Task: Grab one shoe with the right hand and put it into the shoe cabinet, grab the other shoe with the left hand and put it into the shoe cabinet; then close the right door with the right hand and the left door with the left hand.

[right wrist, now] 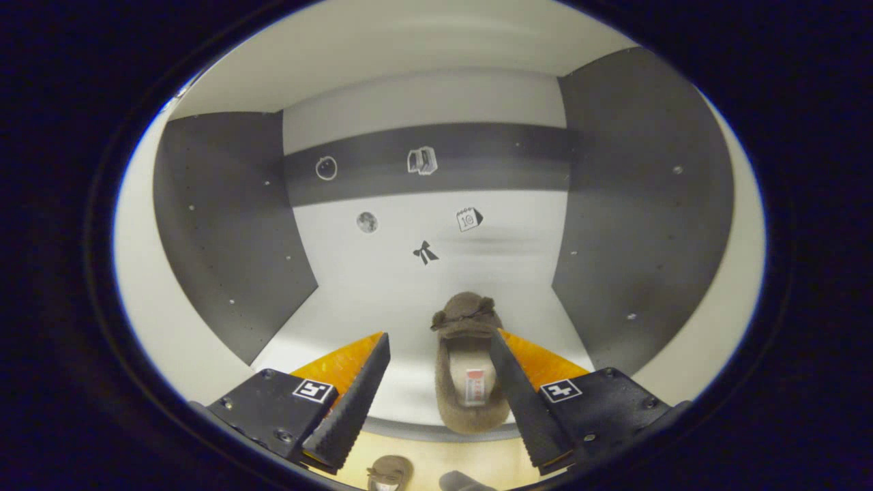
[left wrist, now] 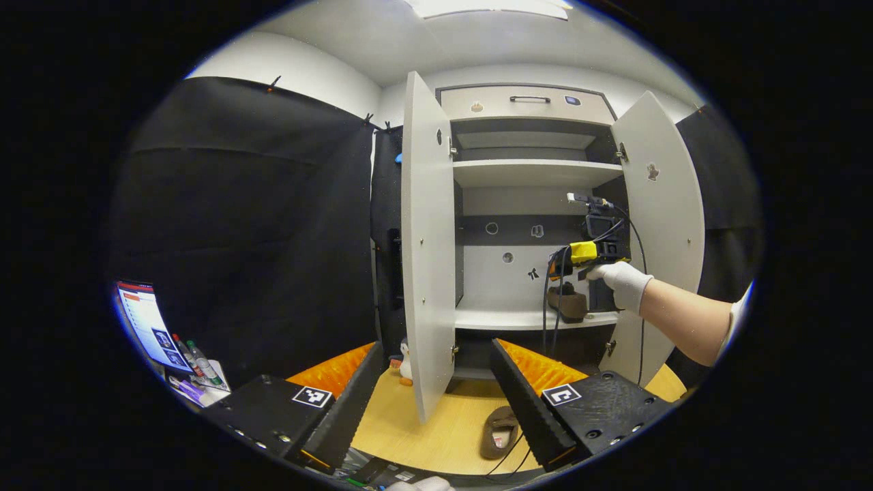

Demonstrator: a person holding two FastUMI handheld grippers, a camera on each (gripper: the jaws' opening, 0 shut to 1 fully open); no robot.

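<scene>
Two brown shoes: one (right wrist: 470,368) on the cabinet shelf (right wrist: 382,307), one (left wrist: 500,432) on the floor (left wrist: 423,423). Two cabinet doors, left (left wrist: 427,245) and right (left wrist: 665,225), both open. Five stickers on the back panel (right wrist: 436,273).

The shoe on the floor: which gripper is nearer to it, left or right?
Left. The left gripper hovers open just above the shoe on the floor. The right gripper is up at the cabinet shelf, its fingers around the other shoe.

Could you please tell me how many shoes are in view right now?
2. One shoe lies on the cabinet shelf between the open right gripper's fingers; the other shoe is on the floor before the cabinet.
</scene>
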